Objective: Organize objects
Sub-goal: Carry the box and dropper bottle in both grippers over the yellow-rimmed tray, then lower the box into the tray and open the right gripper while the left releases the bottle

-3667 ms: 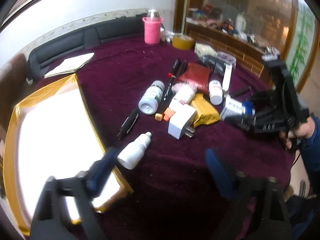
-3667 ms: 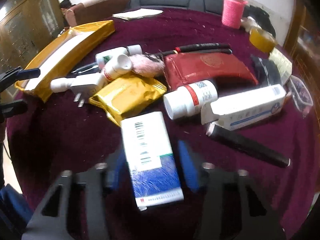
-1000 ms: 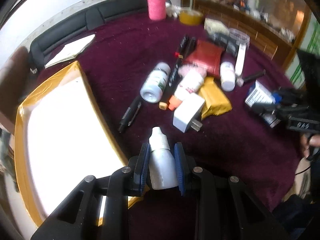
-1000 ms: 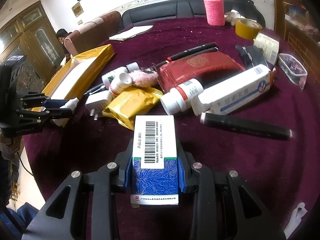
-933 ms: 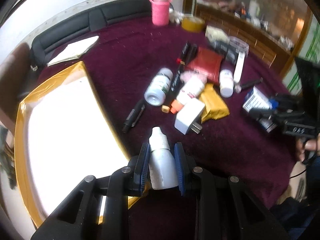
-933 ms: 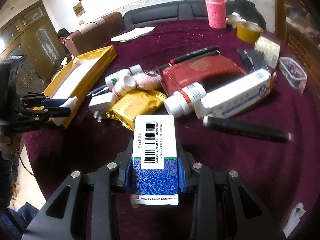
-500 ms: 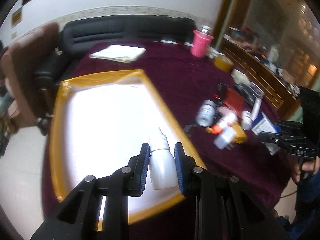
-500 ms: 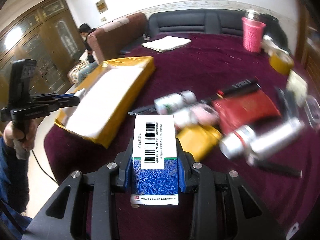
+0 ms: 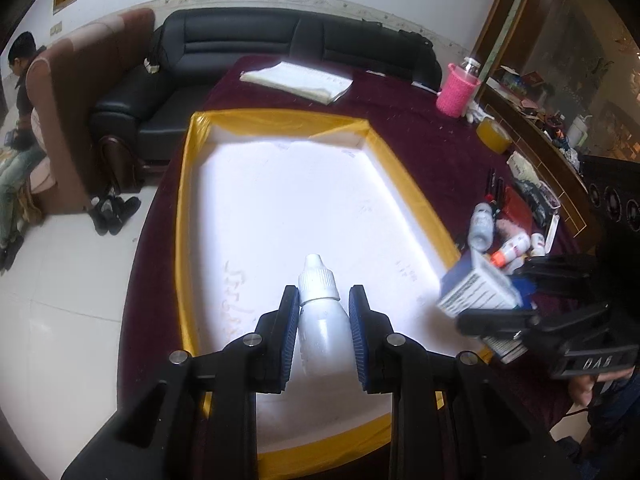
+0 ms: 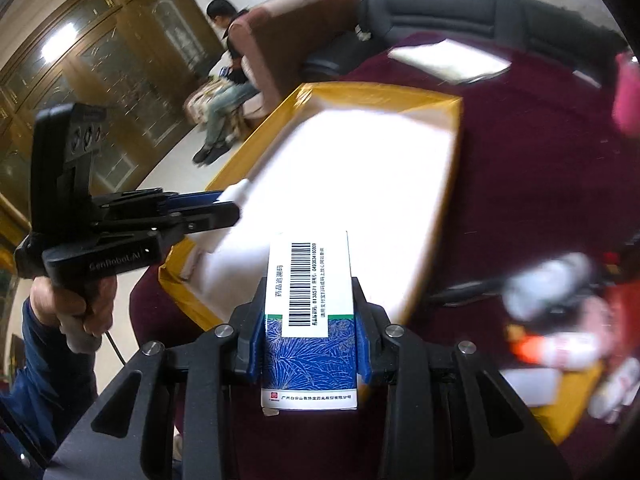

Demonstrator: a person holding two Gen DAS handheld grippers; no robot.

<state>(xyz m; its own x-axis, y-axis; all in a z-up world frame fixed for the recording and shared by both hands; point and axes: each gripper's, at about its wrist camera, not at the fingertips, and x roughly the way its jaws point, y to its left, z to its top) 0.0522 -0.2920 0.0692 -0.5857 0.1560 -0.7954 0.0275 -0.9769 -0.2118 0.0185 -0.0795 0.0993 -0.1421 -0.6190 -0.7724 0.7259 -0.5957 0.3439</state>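
the table (image 9: 384,96) wears a dark maroon cloth, with a black sofa (image 9: 248,44) and a brown armchair (image 9: 84,92) behind it and pale floor tiles beside. one shallow tray (image 9: 182,216) with yellow edges and a white floor lies on the cloth. my left gripper (image 9: 323,322) is clamped on one white dropper bottle (image 9: 322,312), above the tray's near end. my right gripper (image 10: 310,346) pinches one blue and white medicine box (image 10: 310,320) over the tray's near right corner. right of the tray lies a cluster of small bottles (image 9: 482,226), blurred, and one pink cup (image 9: 456,94) stands beyond the tray.
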